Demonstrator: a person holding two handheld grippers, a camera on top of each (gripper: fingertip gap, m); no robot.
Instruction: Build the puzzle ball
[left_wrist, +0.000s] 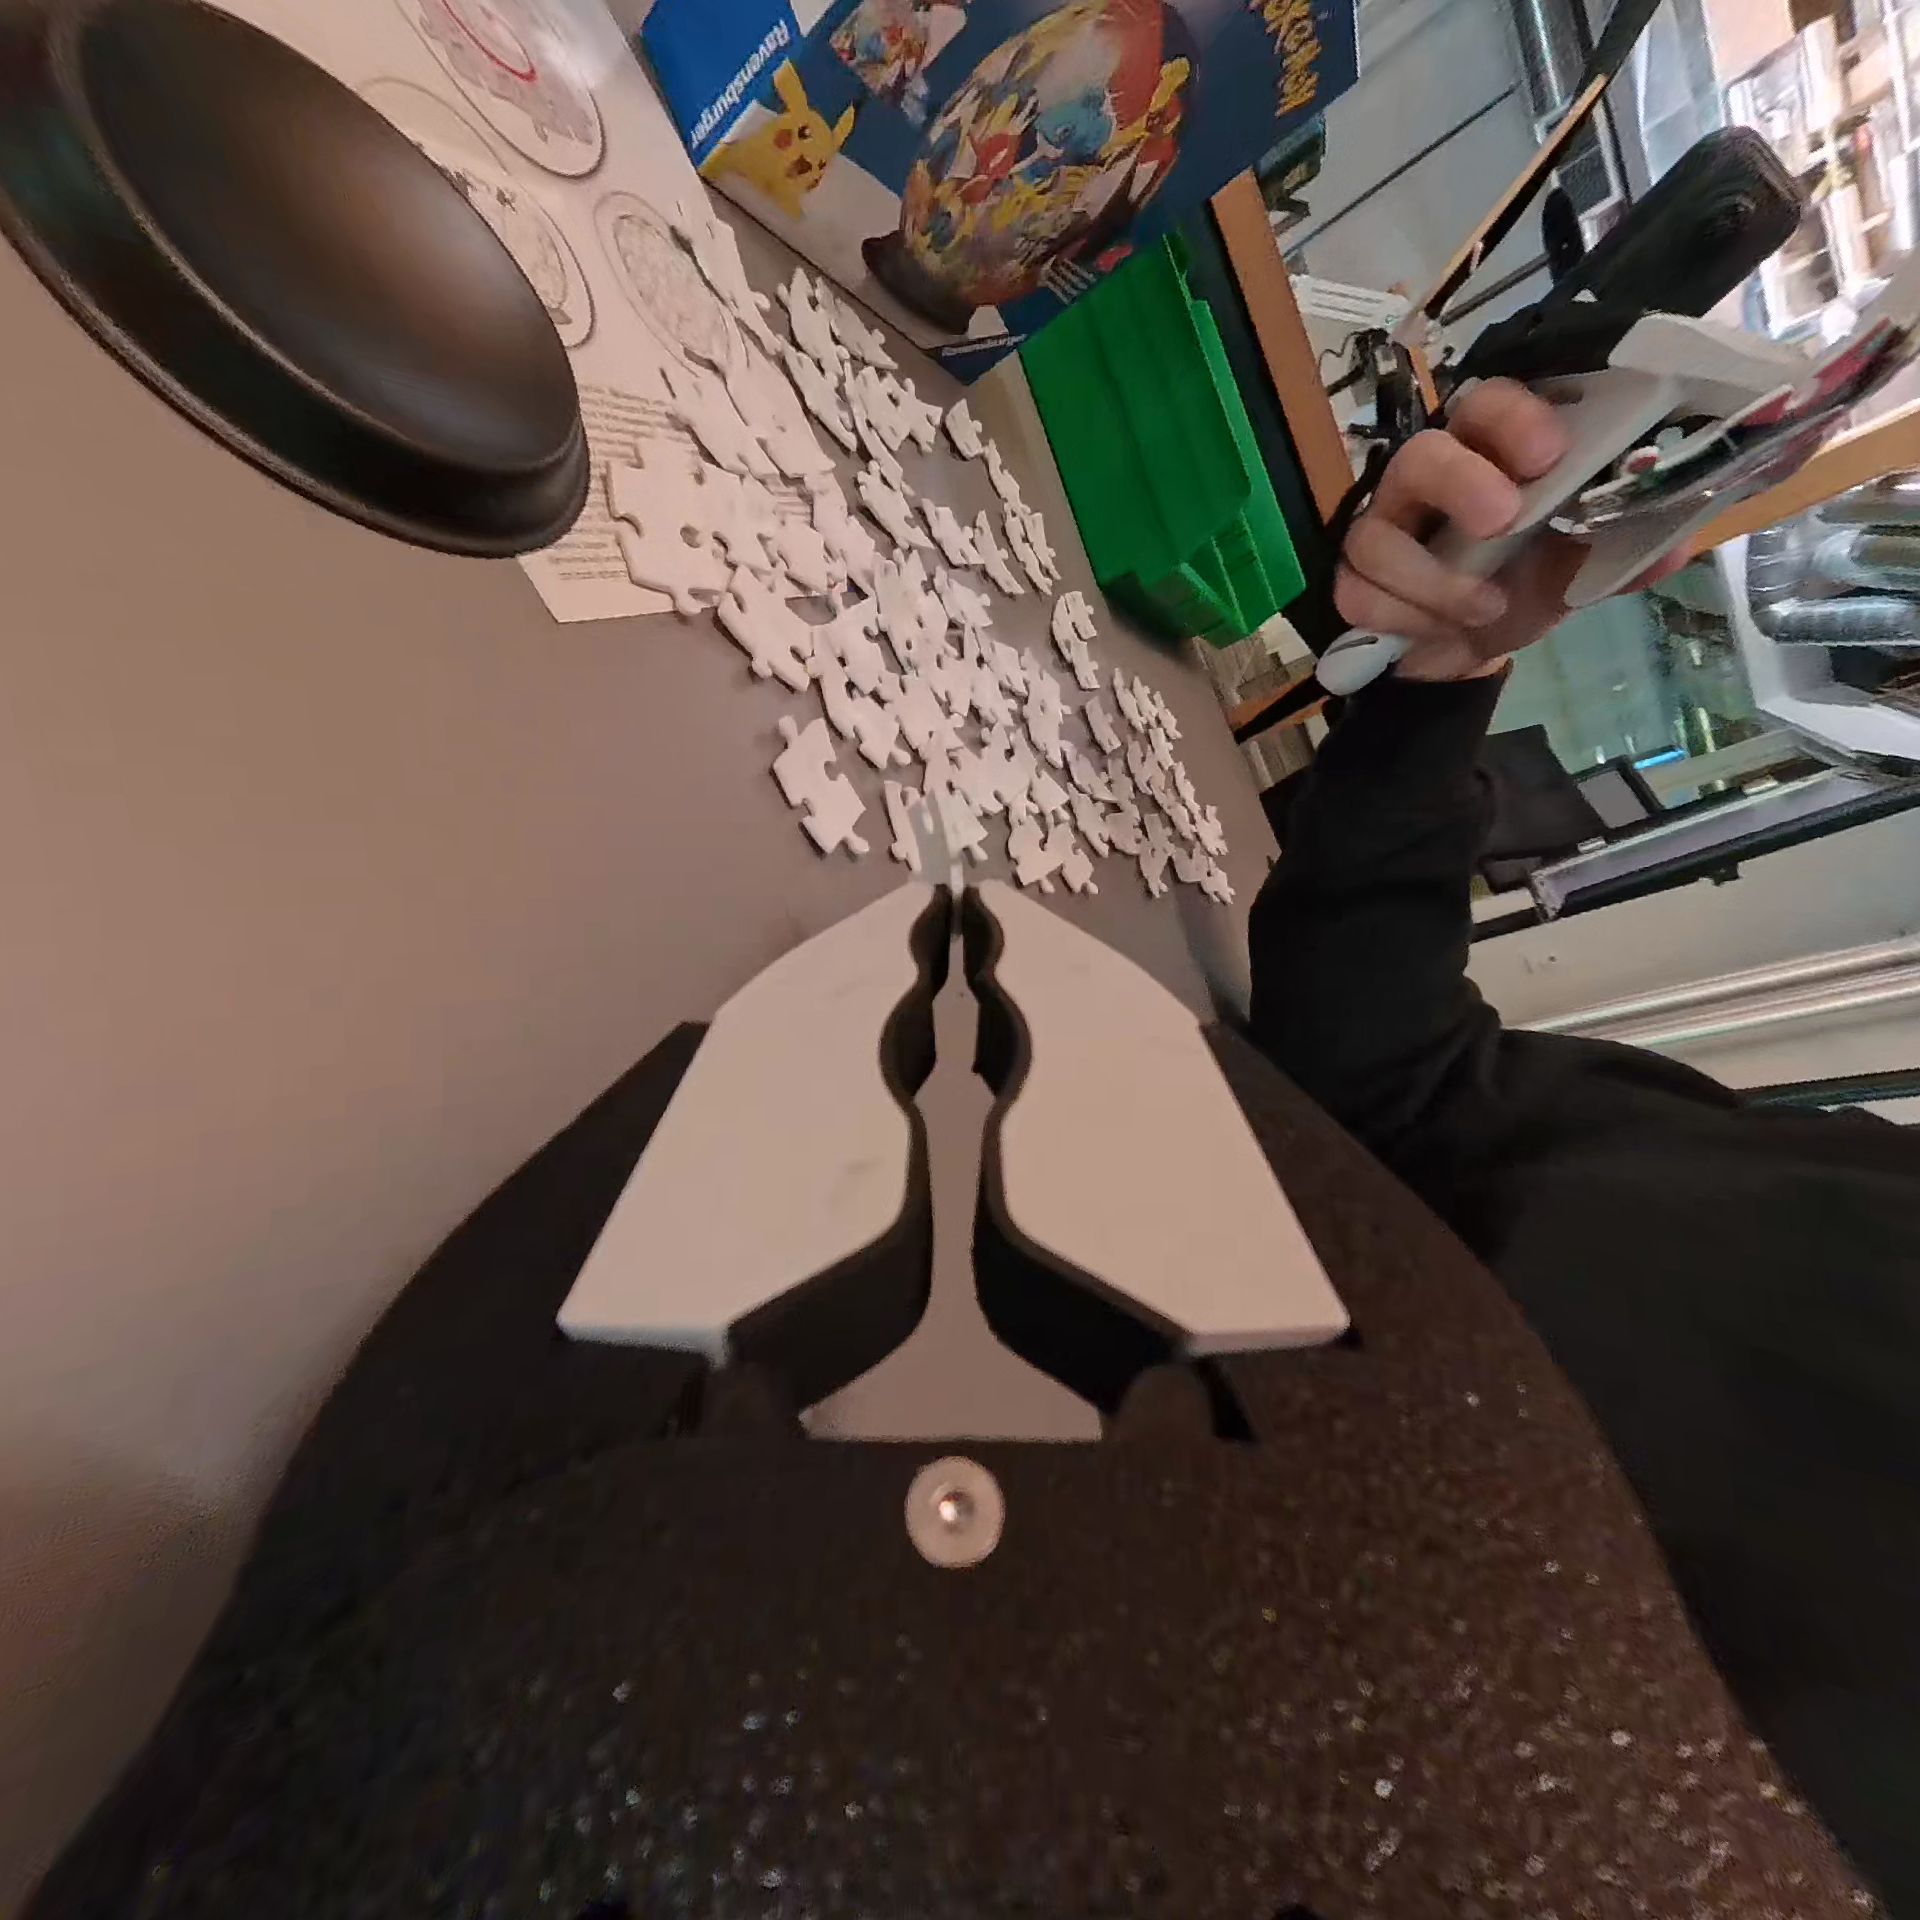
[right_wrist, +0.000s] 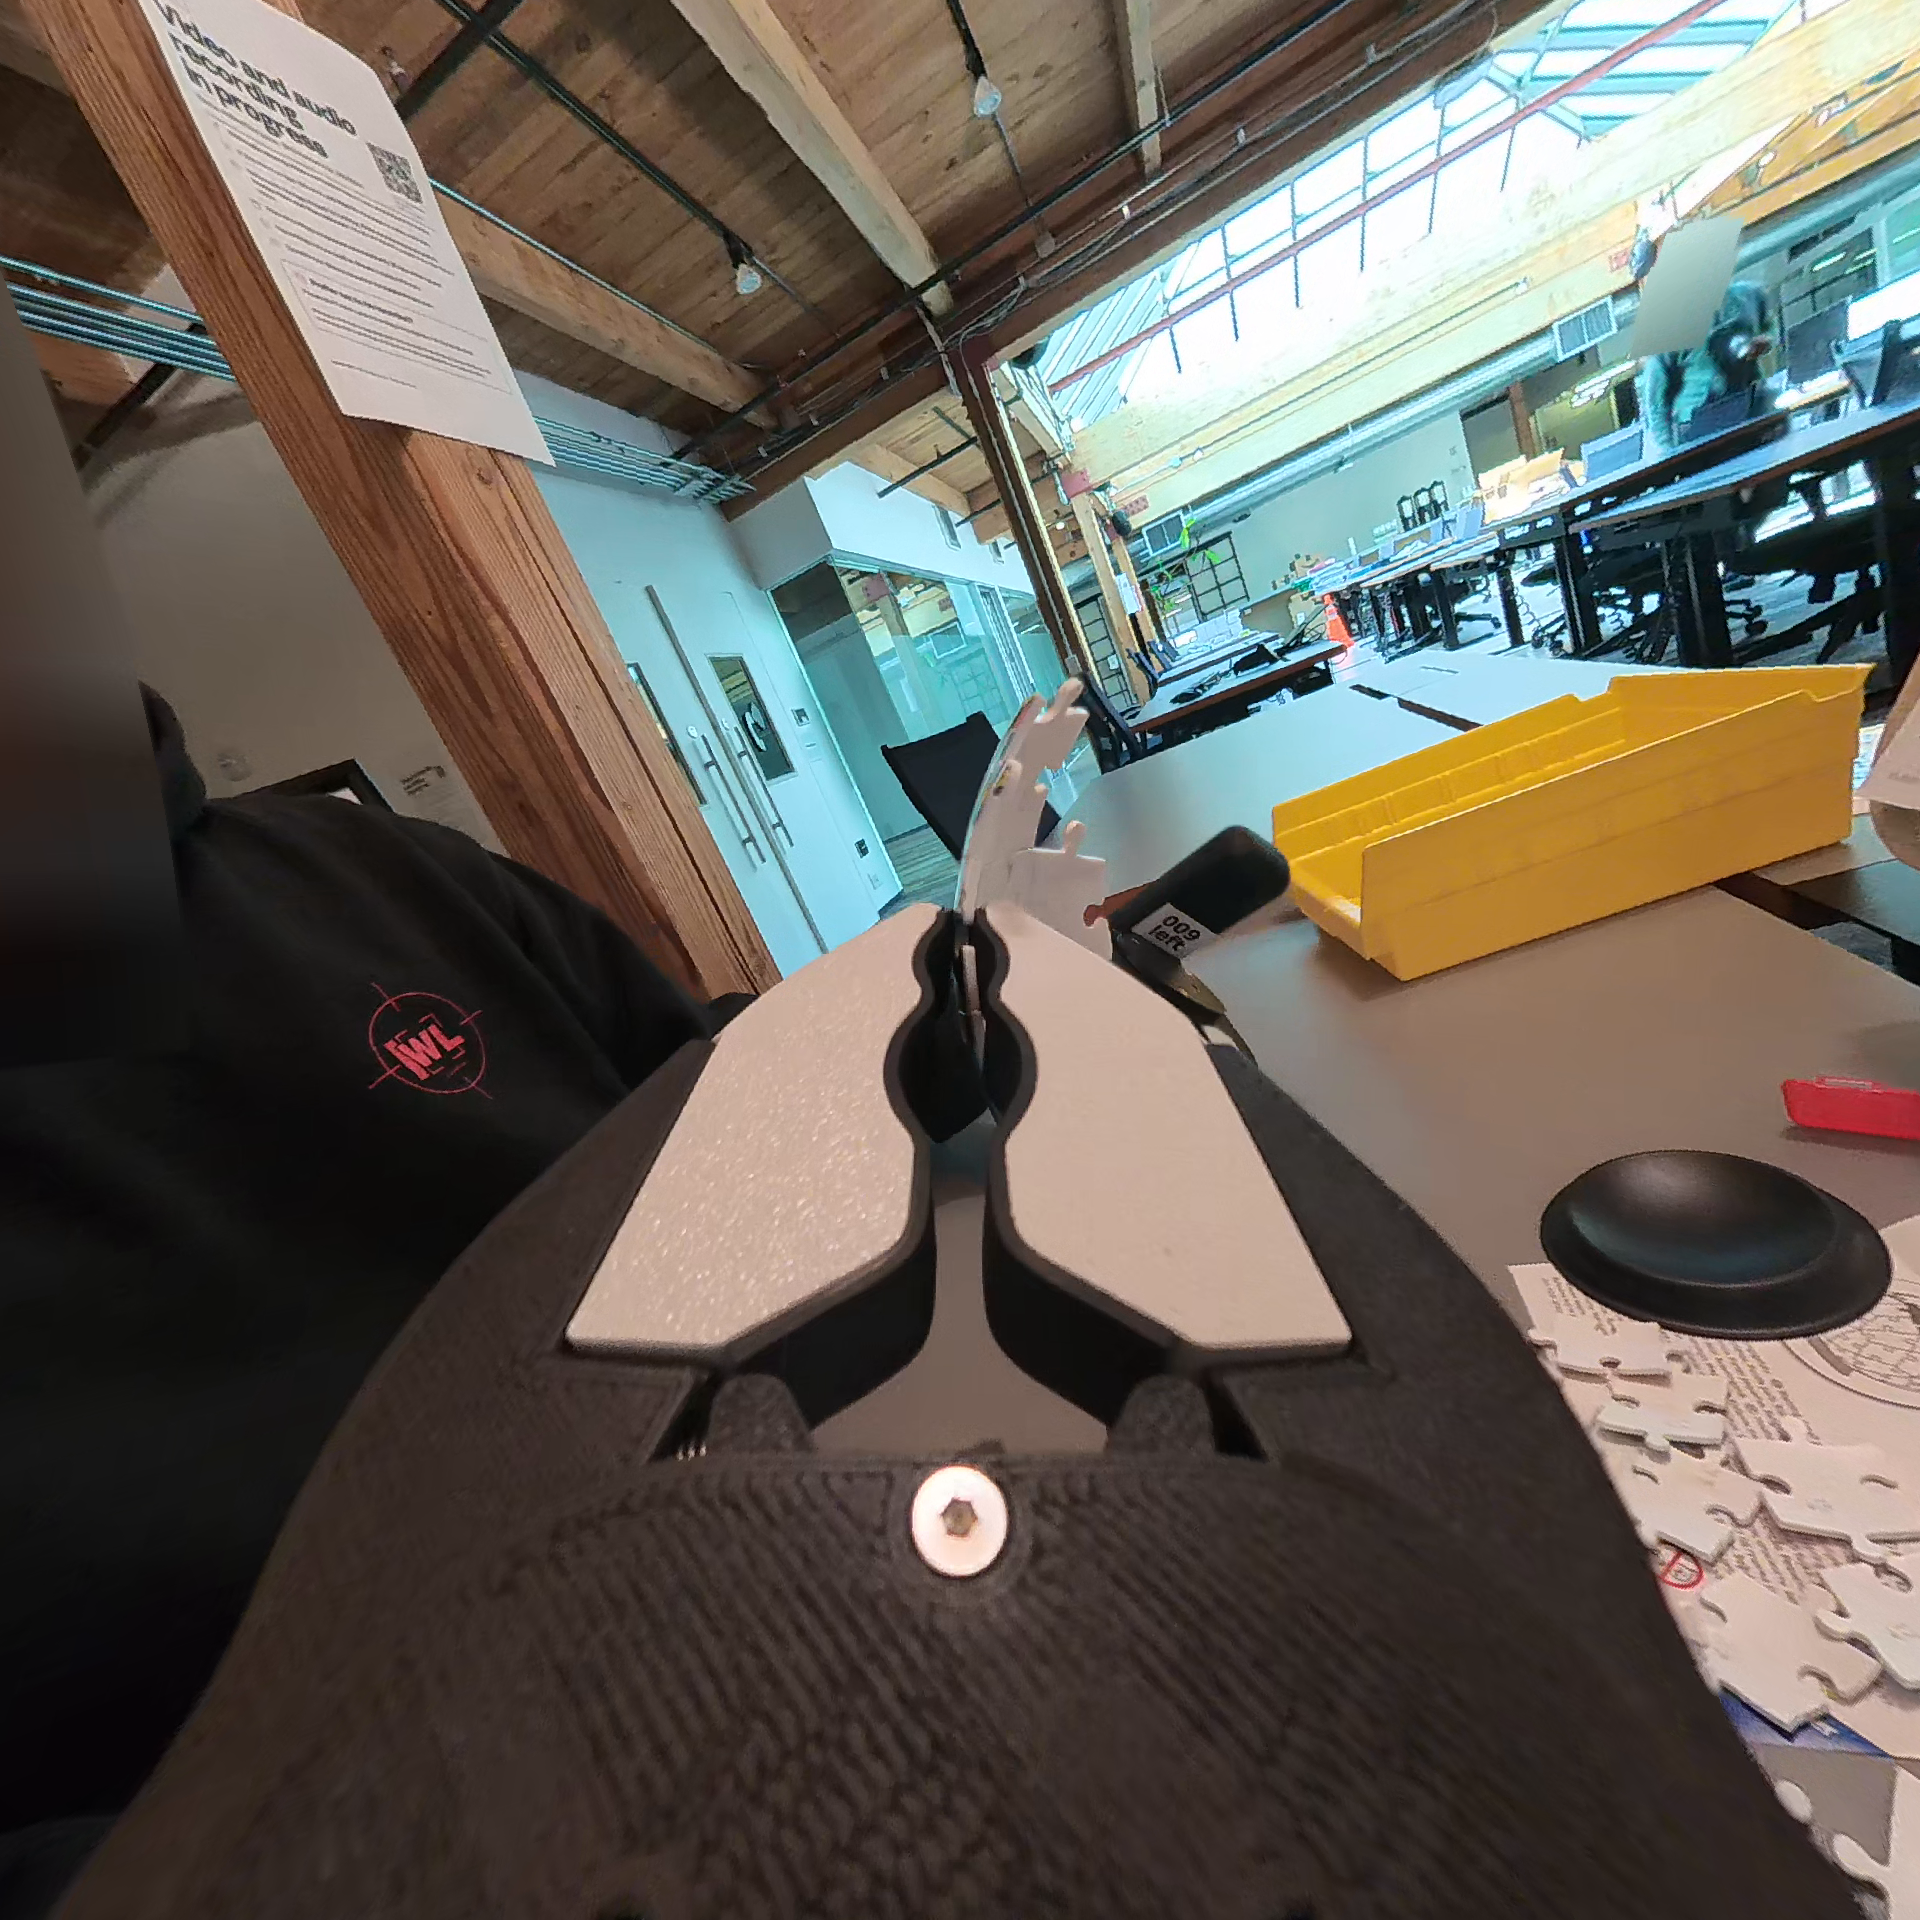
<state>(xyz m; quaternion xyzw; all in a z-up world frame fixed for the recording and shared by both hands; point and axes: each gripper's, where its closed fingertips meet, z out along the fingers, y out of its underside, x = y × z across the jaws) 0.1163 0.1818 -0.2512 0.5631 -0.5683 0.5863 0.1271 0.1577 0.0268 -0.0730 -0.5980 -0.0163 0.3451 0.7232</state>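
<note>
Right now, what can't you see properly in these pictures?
- Left wrist view: the piece in the left gripper is blurred and edge-on, so its shape is unclear.
- Right wrist view: the curved strip of joined pieces shows only its white back.
- Right wrist view: the red thing is cut by the edge.
</note>
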